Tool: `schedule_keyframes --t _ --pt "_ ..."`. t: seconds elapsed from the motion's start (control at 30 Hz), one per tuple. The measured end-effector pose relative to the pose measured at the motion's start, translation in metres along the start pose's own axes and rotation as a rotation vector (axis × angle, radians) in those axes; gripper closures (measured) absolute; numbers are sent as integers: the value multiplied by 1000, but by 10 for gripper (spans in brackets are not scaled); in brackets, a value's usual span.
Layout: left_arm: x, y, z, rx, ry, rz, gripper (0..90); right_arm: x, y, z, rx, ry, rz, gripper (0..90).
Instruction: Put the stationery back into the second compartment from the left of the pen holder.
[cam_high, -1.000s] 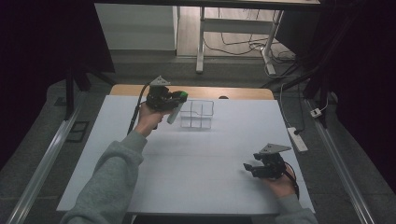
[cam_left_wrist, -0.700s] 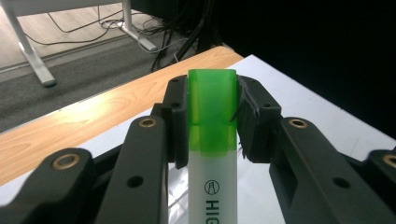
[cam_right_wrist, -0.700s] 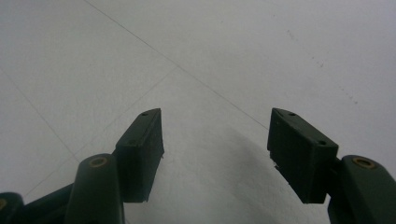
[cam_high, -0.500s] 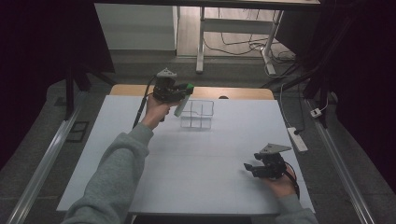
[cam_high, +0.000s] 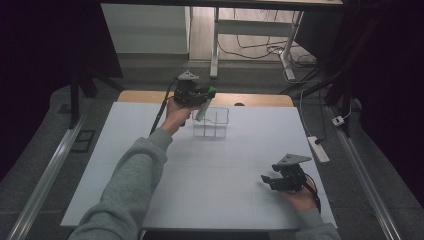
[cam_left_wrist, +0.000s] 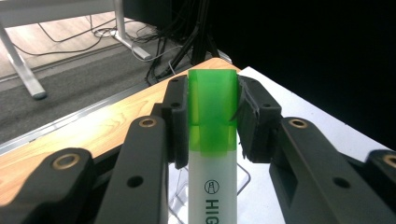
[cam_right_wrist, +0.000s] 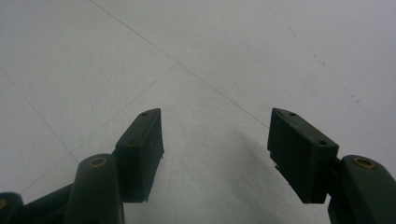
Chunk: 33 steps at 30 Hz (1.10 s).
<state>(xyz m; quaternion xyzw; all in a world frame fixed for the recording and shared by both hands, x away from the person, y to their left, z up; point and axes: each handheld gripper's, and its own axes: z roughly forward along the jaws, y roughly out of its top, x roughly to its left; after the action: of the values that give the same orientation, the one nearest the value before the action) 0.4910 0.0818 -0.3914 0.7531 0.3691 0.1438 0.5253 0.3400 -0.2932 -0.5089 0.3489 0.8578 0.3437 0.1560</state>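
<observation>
Pinching a green-capped highlighter (cam_left_wrist: 212, 140) at its cap, the left gripper (cam_left_wrist: 211, 119) holds the pen between both pads, white barrel hanging down toward the clear plastic organizer (cam_high: 212, 122) at the far end of the white table (cam_high: 225, 200). From the high view the left gripper (cam_high: 192, 95) hovers just above the organizer's near-left corner, the highlighter (cam_high: 201, 111) tilted with its lower end at or just inside the rim. Well apart, near the table's right front edge, the right gripper (cam_right_wrist: 215, 154) rests low over bare tabletop with its jaws spread and nothing between them; in the high view the right gripper (cam_high: 272, 181) sits under its grey plate in the person's hand.

Risks, as judged from here: the grip is on the cap alone, so the barrel could slip free or swing if the cap loosens; a tilted pen may catch a divider and tip the light organizer, which nothing steadies.

Hard to make out: which compartment lies beneath the pen, since the transparent walls blur together; whether the tip touches plastic; and the barrel's printed word, cut off at the bottom of the left gripper view.
</observation>
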Motion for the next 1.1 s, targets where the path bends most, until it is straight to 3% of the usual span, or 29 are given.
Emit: schedule_keyframes --t 0.33,0.6,0.77,1.1 --pt "-1 4 18 -7 -8 18 665 2 0 0 0 2 -5 349" --pt "4 6 31 -19 -1 16 665 2 0 -1 -5 3 -8 349" --pt "10 5 38 -34 -2 -8 665 1 -1 -1 -6 4 -4 348" --pt "16 2 48 -23 -7 -9 663 0 -1 -1 1 1 -3 347"
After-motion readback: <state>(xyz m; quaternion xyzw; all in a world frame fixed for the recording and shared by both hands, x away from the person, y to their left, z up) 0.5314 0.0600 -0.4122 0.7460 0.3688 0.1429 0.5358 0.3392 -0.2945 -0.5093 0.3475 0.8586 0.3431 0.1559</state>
